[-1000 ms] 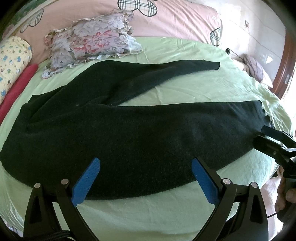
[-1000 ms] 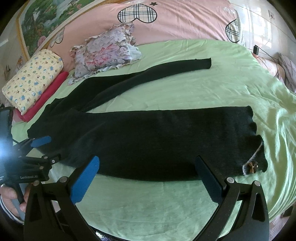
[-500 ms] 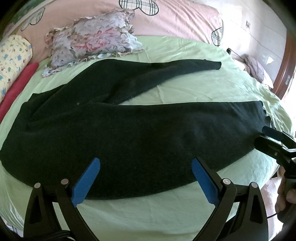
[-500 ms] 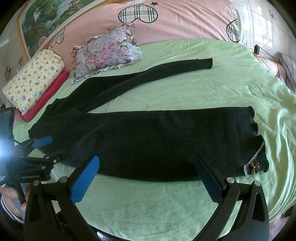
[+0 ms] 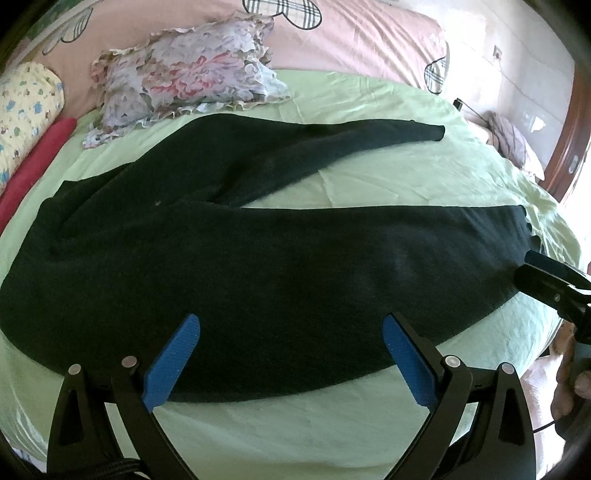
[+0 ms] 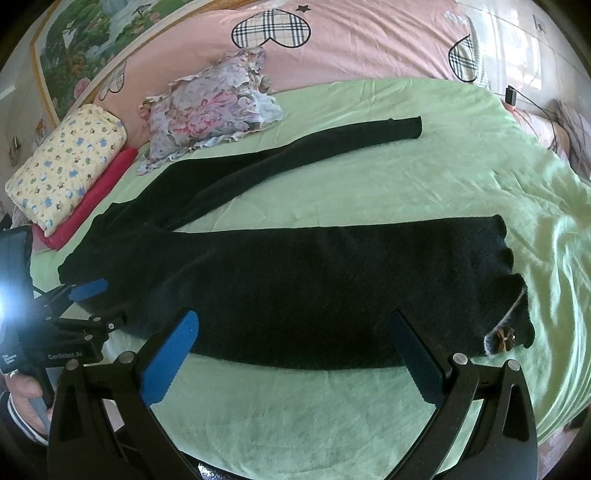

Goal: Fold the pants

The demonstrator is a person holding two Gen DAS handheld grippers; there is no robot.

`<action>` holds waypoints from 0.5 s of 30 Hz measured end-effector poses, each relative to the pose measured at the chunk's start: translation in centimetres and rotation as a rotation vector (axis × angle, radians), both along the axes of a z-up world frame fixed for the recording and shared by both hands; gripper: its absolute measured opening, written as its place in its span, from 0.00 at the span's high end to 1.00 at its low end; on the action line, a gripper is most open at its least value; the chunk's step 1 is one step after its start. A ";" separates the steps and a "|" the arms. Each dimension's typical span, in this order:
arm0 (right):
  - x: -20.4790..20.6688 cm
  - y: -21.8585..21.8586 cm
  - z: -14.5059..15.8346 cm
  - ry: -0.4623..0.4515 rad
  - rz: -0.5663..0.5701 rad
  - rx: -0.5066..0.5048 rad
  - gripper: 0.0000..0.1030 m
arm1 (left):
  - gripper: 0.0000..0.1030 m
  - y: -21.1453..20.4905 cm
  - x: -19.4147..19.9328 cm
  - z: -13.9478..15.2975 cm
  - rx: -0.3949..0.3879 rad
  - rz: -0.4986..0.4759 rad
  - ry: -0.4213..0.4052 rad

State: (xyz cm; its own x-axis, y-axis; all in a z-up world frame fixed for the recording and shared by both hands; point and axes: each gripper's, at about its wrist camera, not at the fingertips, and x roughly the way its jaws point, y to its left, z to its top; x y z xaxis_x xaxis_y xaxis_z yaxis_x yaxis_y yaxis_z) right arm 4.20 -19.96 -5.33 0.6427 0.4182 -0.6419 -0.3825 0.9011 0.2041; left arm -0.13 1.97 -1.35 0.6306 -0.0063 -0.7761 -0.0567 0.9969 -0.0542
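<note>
Lying flat on the green bed sheet [image 6: 369, 177], the black pants [image 6: 314, 288] have their two legs spread apart like a V. One leg is close to the near edge of the bed and the other points up toward the flowery pillow [image 6: 210, 107]. This way both legs are easy to reach for the first fold.

The left tongs [image 5: 291, 350] are spread wide and hold nothing. They hang over the near leg, close to the waist end. The right tongs [image 6: 293, 350] are spread wide too, over the same leg nearer its cuff. A small brown bow [image 6: 504, 338], I think, sits on that cuff.

A yellow pillow [image 6: 66, 162] rests on something red [image 6: 96, 195] at the bed's left side. Behind is a pink cover with checked hearts [image 6: 271, 29].
</note>
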 end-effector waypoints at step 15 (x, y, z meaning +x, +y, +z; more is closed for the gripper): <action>0.6 0.5 -0.1 0.016 0.014 -0.007 0.00 | 0.03 0.9 0.6 -0.3 -0.029 0.002 0.017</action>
